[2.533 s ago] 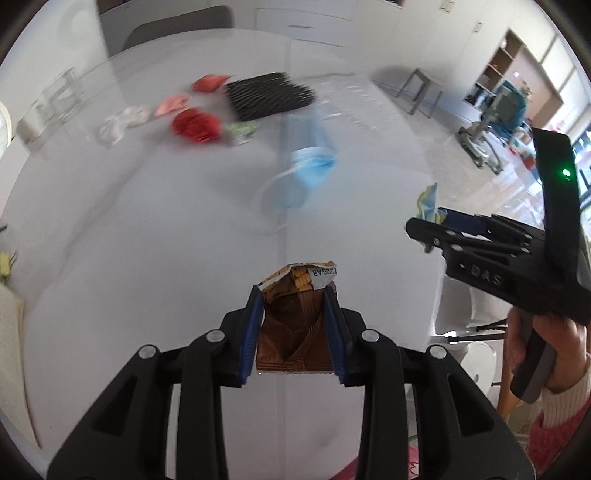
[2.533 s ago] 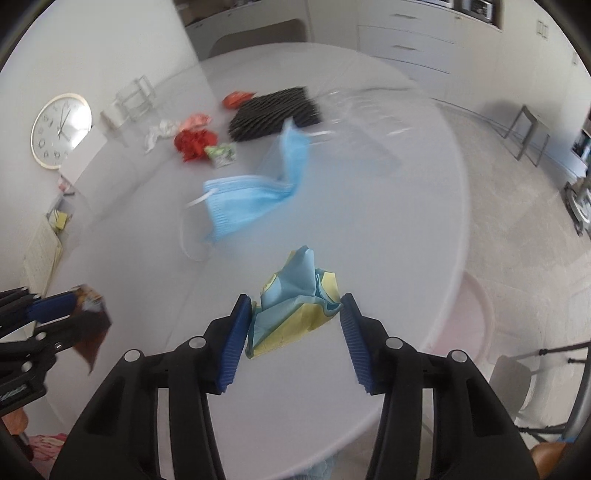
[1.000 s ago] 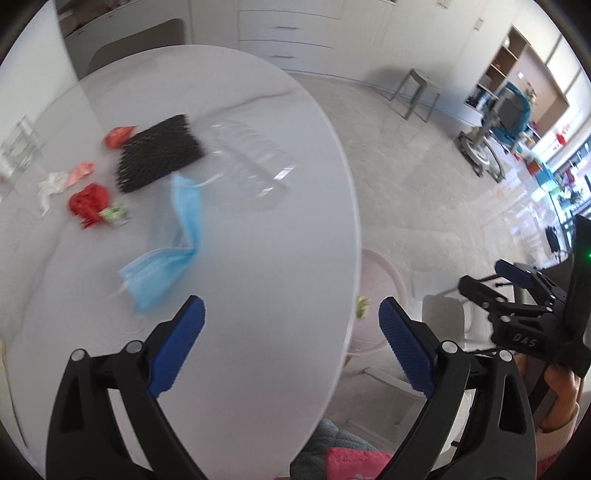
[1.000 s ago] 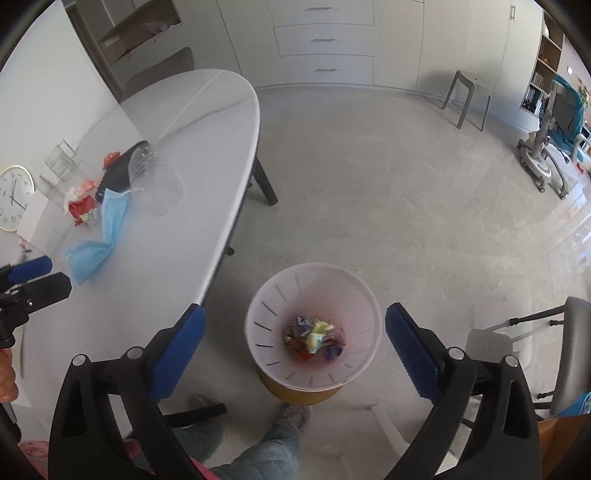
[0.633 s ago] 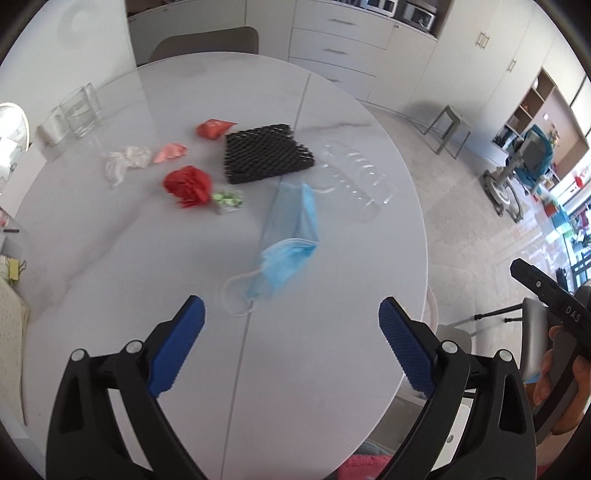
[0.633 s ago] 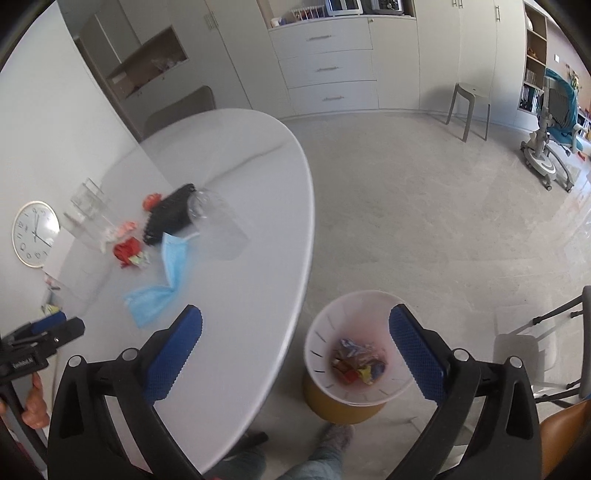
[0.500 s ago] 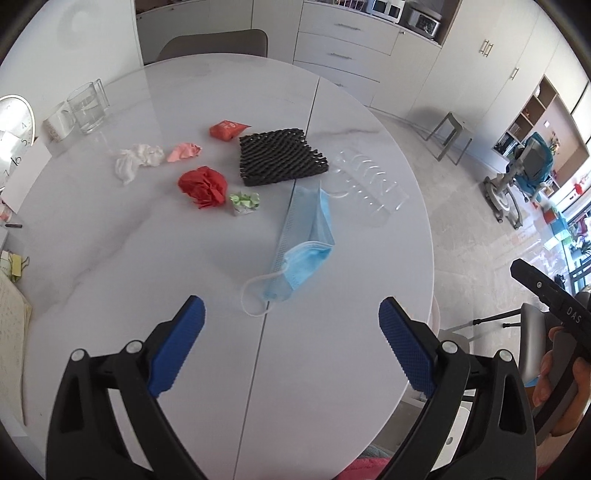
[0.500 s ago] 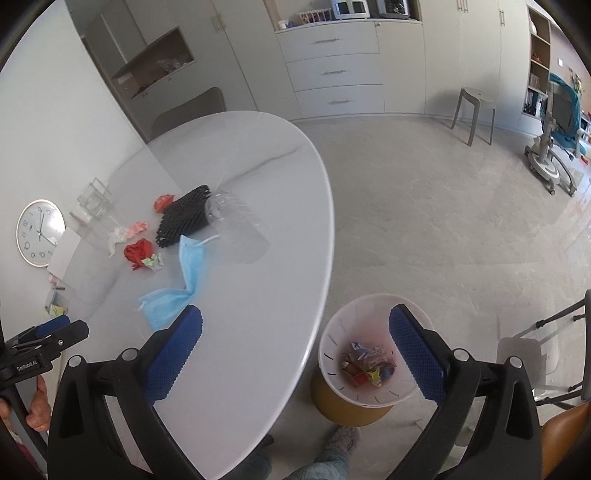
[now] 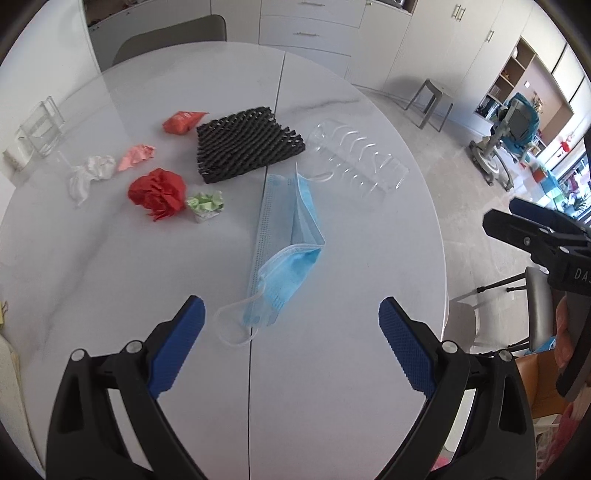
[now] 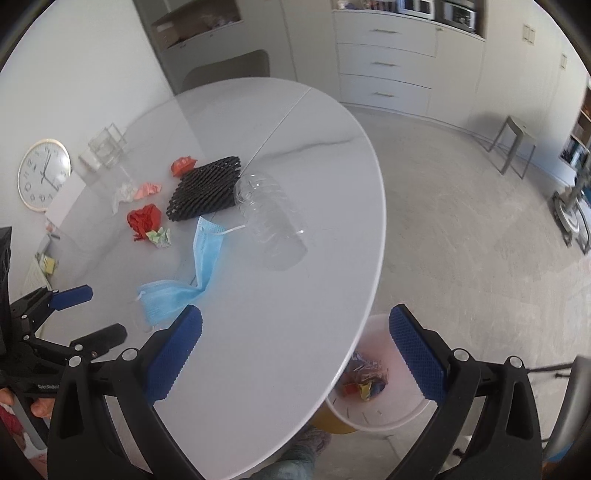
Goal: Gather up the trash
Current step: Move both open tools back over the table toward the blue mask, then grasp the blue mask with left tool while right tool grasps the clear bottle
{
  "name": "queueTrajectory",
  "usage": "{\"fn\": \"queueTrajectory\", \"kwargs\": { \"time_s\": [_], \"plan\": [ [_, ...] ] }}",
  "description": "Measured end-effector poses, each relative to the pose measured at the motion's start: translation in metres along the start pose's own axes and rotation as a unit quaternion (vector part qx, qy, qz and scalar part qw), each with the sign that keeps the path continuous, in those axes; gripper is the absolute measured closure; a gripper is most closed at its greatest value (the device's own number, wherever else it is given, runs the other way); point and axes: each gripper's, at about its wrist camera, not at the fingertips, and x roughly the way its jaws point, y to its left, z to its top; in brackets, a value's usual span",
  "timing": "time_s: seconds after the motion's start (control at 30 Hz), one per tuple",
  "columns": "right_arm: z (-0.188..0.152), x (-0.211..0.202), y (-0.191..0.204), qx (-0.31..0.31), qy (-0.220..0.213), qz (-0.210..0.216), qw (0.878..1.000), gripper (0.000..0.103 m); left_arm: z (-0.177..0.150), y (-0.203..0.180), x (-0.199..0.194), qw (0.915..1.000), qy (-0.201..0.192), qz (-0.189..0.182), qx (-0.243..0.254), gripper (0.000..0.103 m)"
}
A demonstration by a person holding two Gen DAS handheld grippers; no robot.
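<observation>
My left gripper [image 9: 291, 312] hangs open and empty over the near part of the white round table [image 9: 332, 387]. Just ahead of its fingers lies a blue face mask [image 9: 286, 243]. Behind the mask are a clear plastic bottle [image 9: 356, 166] on its side, a black foam net [image 9: 247, 144], a red crumpled paper [image 9: 159, 192], a green wrapper [image 9: 207, 203], a red packet [image 9: 183, 121], and pink and white scraps. My right gripper [image 10: 295, 328] is open and empty above the table's edge, over the bin [image 10: 373, 417] that holds several wrappers.
Glass tumblers [image 9: 38, 129] stand at the table's far left. A wall clock [image 10: 44, 173] leans at the left. A chair [image 9: 170, 33] stands behind the table, a stool [image 10: 513, 144] on the floor to the right. A person's foot [image 10: 295, 461] shows below.
Both grippers let go of their wrappers over the bin and have swung back toward the table. The left one now hovers closer above the blue mask.
</observation>
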Motion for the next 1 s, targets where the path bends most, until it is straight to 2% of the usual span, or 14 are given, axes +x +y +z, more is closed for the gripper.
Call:
{"fn": "queueTrajectory", "kwargs": {
  "time_s": [0.3,0.37,0.47,0.57,0.63,0.67,0.73,0.8,0.83,0.87,0.93,1.0],
  "plan": [
    [0.050,0.085,0.012,-0.097,0.036,-0.002,0.995,0.002,0.030,0.000,0.074,0.9980,0.059,0.014,0.020,0.012],
    [0.058,0.103,0.015,-0.116,0.041,-0.002,0.992,0.002,0.034,0.001,0.085,0.9974,0.064,0.023,0.025,0.012],
    [0.068,0.127,0.018,-0.134,0.052,0.000,0.990,0.002,0.040,0.002,0.099,0.9965,0.072,0.031,0.029,0.019],
    [0.075,0.143,0.020,-0.147,0.059,0.001,0.987,0.002,0.043,0.004,0.106,0.9967,0.070,0.038,0.015,0.019],
    [0.078,0.147,0.023,-0.157,0.059,0.006,0.986,0.003,0.045,0.005,0.107,0.9973,0.064,0.036,0.006,0.028],
    [0.079,0.148,0.025,-0.163,0.059,0.010,0.985,0.003,0.046,0.006,0.108,0.9972,0.067,0.032,0.004,0.040],
    [0.080,0.152,0.029,-0.176,0.062,0.014,0.982,0.005,0.047,0.007,0.110,0.9970,0.072,0.028,-0.003,0.045],
    [0.080,0.155,0.031,-0.184,0.069,0.021,0.980,0.026,0.047,0.008,0.109,0.9972,0.068,0.032,-0.002,0.055],
    [0.080,0.158,0.033,-0.183,0.080,0.031,0.979,0.032,0.047,0.008,0.108,0.9973,0.067,0.032,-0.001,0.064],
    [0.079,0.160,0.032,-0.179,0.088,0.040,0.979,0.036,0.047,0.009,0.107,0.9973,0.066,0.032,0.000,0.068],
    [0.078,0.158,0.031,-0.171,0.089,0.046,0.980,0.037,0.048,0.013,0.106,0.9972,0.066,0.033,-0.003,0.076],
    [0.076,0.156,0.030,-0.162,0.091,0.050,0.981,0.037,0.048,0.019,0.104,0.9972,0.068,0.028,-0.011,0.080]
  ]
}}
